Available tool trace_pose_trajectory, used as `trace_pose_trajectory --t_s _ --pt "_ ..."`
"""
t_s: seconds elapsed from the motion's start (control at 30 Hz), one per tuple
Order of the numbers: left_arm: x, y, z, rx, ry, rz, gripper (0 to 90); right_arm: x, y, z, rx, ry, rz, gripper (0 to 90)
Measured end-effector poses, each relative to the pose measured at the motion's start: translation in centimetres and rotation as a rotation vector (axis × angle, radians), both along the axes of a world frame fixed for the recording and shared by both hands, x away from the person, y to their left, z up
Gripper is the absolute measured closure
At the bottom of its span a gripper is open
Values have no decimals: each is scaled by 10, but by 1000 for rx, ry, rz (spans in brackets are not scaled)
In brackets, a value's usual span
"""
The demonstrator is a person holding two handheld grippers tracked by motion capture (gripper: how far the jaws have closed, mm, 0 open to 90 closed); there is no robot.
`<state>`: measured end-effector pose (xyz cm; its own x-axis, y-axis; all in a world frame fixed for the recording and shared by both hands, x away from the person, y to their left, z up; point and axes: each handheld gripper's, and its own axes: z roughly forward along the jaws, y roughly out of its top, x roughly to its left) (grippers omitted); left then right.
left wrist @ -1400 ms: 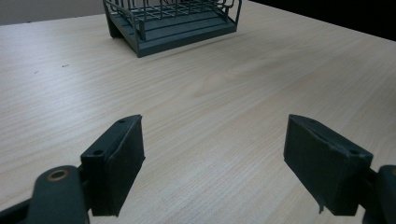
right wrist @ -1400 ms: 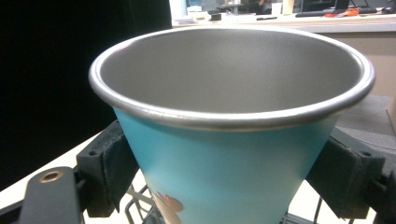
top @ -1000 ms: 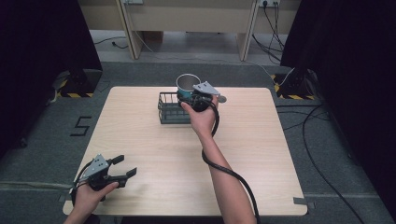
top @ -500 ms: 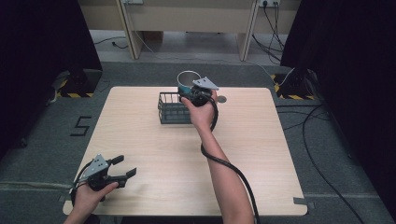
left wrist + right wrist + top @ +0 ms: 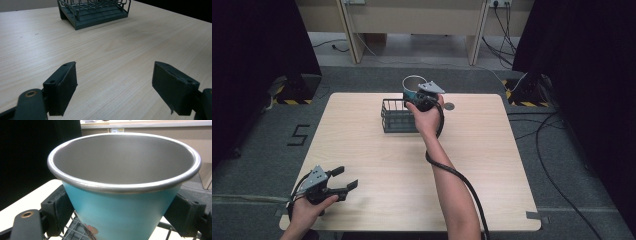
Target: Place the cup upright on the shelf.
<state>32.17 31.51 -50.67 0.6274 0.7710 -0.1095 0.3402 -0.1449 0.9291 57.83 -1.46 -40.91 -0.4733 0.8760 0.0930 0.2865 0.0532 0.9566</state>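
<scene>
The right gripper is clamped on a teal metal cup, one jaw pressed to each side of its tapered wall, and the cup is held upright in the air above the far end of the wire basket. The cup is probably meant for the basket — if so, it should be kept level, centred over the grid and lowered before the jaws are eased. The left gripper is held spread and empty over the table, well apart from the basket.
</scene>
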Motion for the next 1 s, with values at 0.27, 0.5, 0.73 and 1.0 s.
trace_pose_trajectory --t_s 0.27,0.5,0.73,1.0 --pt "0 0 0 0 1 -1 195 4 -2 -11 -9 34 -17 179" --pt "0 0 0 3 1 -1 192 8 -3 -21 -29 65 -29 178" --pt "0 0 0 2 2 -1 191 10 -1 -33 -50 110 -27 177" --pt "0 0 0 1 3 0 192 11 0 -37 -76 116 -28 175"
